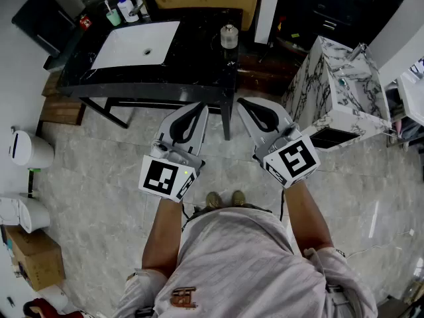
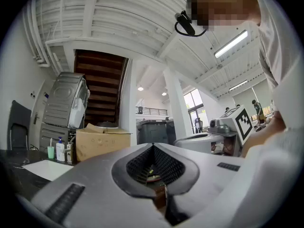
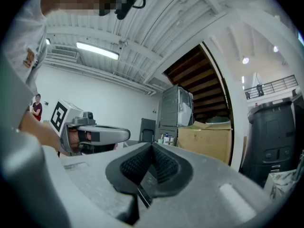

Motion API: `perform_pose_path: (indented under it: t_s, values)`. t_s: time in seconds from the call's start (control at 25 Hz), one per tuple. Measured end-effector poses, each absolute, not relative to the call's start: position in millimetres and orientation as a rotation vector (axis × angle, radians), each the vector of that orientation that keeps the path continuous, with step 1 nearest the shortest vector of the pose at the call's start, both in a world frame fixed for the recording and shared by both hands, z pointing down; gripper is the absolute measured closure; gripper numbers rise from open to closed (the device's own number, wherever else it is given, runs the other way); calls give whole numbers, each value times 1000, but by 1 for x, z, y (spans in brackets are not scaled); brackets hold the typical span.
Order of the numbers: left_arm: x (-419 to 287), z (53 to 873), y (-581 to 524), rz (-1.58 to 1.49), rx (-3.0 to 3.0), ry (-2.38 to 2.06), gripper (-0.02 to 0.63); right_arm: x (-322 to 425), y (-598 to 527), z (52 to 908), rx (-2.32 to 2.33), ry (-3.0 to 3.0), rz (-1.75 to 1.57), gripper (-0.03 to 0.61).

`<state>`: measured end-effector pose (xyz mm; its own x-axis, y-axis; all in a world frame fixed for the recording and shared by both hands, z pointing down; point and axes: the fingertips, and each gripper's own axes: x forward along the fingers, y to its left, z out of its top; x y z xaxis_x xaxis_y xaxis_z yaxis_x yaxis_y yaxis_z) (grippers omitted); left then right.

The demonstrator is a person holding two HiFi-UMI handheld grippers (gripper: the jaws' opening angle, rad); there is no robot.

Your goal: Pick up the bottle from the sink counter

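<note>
A clear bottle (image 1: pixel 228 36) with a grey cap stands upright on the right end of the black sink counter (image 1: pixel 199 52), beside the white basin (image 1: pixel 136 45). My left gripper (image 1: pixel 200 106) and right gripper (image 1: pixel 241 102) are held side by side in front of the counter, short of its front edge. The bottle is well beyond both. The jaws of each gripper meet at the tips with nothing between them. In the left gripper view the shut left gripper (image 2: pixel 153 146) points level over the counter. The right gripper (image 3: pixel 153 145) is shut too.
A white pump bottle (image 1: pixel 128 8) and a green cup (image 1: pixel 113 16) stand at the counter's back left. A white marble-patterned cabinet (image 1: pixel 338 91) stands to the right. A white bin (image 1: pixel 30 150) and a cardboard box (image 1: pixel 36 257) sit at the left on the tiled floor.
</note>
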<state>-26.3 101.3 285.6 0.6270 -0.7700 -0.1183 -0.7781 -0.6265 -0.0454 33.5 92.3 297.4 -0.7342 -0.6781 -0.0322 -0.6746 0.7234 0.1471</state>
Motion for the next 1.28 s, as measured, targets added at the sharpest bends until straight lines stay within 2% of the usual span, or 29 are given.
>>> perform_pose_path:
  t_s: [1.28]
  values:
    - [10, 279, 44, 95, -2650, 1438, 614, 81, 41, 297, 997, -2974, -247, 577]
